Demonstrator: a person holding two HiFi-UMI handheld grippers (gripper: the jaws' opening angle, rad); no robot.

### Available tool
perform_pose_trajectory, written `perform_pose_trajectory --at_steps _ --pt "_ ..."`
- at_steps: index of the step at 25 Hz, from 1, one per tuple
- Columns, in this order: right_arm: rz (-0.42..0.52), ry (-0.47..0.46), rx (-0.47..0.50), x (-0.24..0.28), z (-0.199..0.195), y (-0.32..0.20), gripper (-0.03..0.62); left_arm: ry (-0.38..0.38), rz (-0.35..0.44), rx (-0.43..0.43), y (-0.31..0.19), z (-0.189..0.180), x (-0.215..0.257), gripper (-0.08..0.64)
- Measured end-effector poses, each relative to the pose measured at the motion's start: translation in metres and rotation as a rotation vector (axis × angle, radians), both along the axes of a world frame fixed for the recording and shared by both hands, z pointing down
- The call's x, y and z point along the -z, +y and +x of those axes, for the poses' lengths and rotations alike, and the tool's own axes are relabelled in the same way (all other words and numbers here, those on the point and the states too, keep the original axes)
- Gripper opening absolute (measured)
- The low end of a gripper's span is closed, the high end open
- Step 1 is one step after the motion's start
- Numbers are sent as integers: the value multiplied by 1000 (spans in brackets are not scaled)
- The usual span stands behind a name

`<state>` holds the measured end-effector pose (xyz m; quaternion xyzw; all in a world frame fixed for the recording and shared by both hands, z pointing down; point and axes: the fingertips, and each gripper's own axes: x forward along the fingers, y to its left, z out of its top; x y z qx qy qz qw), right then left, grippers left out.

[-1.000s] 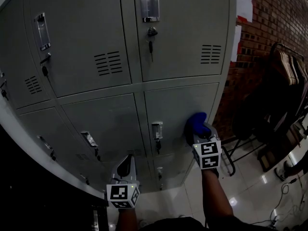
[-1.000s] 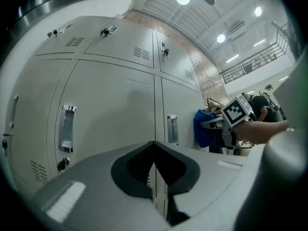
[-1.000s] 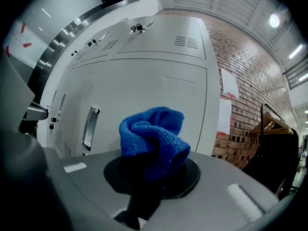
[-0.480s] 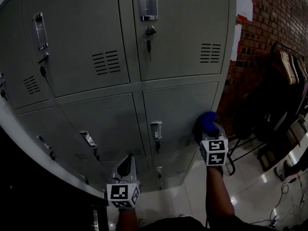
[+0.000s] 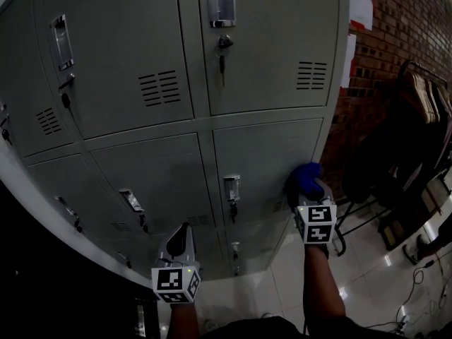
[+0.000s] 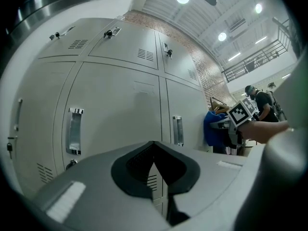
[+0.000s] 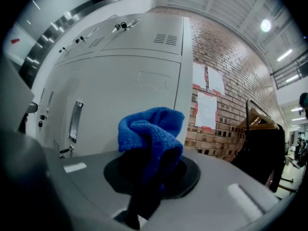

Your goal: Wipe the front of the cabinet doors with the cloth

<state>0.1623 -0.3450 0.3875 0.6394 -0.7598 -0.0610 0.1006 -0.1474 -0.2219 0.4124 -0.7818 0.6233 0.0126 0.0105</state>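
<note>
A blue cloth (image 5: pixel 302 177) is pressed against the lower right door (image 5: pixel 258 157) of the grey locker cabinet, near that door's right edge. My right gripper (image 5: pixel 306 191) is shut on the cloth. In the right gripper view the cloth (image 7: pixel 151 129) bulges out from between the jaws, in front of the grey door (image 7: pixel 130 95). My left gripper (image 5: pixel 179 234) hangs lower and to the left, in front of the bottom doors, shut and holding nothing. The left gripper view shows its jaws (image 6: pixel 154 165) together, and the cloth (image 6: pixel 213 129) far off to the right.
A brick wall (image 5: pixel 406 27) with taped papers (image 5: pixel 358 6) stands right of the cabinet. A rack of dark clothes and hangers (image 5: pixel 420 104) fills the right side. Below is glossy floor (image 5: pixel 367 274) with cables. Handles and a key (image 5: pixel 223 54) stick out from the doors.
My right gripper has slid the cloth to the right across the lower right door. The left gripper has sunk slightly lower.
</note>
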Motion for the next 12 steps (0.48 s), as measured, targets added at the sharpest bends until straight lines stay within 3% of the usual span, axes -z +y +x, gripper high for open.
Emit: perform_pose_trajectory --at_steps 4,12 --pt "15 5 77 0 -34 10 60 1 -5 -5 2 -1 -1 14" --pt "-11 55 297 -21 -139 31 60 3 -12 -24 3 4 -6 14"
